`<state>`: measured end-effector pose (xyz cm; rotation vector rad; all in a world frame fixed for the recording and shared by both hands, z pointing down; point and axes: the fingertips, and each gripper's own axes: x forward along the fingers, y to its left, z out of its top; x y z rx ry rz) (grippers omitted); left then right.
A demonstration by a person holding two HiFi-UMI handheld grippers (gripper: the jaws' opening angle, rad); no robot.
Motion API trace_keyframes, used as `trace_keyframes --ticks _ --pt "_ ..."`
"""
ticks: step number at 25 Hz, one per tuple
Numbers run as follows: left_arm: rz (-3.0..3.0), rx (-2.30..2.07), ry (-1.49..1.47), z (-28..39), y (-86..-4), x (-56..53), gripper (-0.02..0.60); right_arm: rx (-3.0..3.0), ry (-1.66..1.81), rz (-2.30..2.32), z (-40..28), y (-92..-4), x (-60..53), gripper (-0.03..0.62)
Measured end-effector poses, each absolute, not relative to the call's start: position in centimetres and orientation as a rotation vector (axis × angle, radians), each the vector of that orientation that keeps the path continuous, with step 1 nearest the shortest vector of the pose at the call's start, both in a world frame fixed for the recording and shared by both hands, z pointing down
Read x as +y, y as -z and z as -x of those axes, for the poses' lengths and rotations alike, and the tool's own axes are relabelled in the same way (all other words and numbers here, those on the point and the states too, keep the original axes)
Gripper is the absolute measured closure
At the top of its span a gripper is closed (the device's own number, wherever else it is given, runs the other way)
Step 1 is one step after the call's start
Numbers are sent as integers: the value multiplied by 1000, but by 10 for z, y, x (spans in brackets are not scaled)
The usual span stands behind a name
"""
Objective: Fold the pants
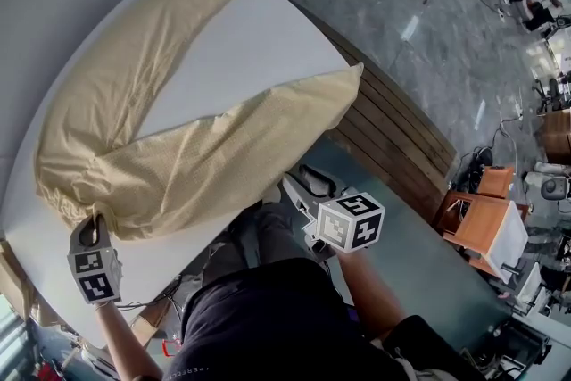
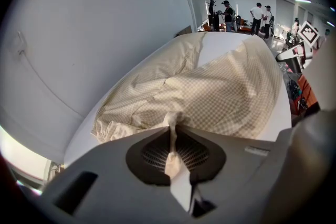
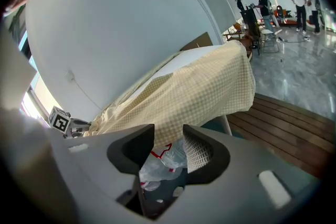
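Pale yellow checked pants [image 1: 178, 147] lie on the white table [image 1: 259, 40], both legs spread in a V and the nearer leg's end hanging over the right edge. My left gripper [image 1: 89, 232] is at the waist end near the table's lower left, shut on a pinch of the waistband; in the left gripper view the cloth [image 2: 220, 92] runs up between the closed pads of the left gripper [image 2: 172, 123]. My right gripper [image 1: 299, 192] hangs off the table's near edge, just below the nearer leg. It stands open [image 3: 168, 136] with nothing between its pads; the pants' hem [image 3: 199, 86] is just beyond them.
A grey wall runs along the table's far left side. Dark wooden planking [image 1: 401, 138] and orange-brown boxes [image 1: 482, 219] lie to the right. A crumpled plastic bag [image 3: 157, 162] sits low under the table edge. People [image 2: 257, 13] stand far off across the room.
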<state>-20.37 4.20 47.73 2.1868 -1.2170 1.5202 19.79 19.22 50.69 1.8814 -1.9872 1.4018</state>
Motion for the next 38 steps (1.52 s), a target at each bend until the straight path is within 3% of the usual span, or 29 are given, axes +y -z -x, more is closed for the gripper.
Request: trace_keyframes --ticks 11,18,25,26,28,38 --pt "-2135 -1241 -1635 201 -486 45 560 -2126 -1645 -1828 -194 -522 180 355" --pt "-2124 -1255 -1662 195 -487 45 560 -2212 -1686 -1756 -190 -517 174 438" --pt "-2128 -1268 -1639 197 -488 47 560 -2160 -1657 -1745 -188 -517 179 462" --pt "-2131 -1267 -1634 197 -488 47 560 -2142 -1623 -1750 -189 -516 181 480" --pt "-2141 -1266 -1616 195 -488 47 560 -2093 -1525 -1767 -192 -515 184 580" --pt "-2229 -1231 -1503 191 -475 52 561 -1967 -1319 -1843 -203 -496 187 588"
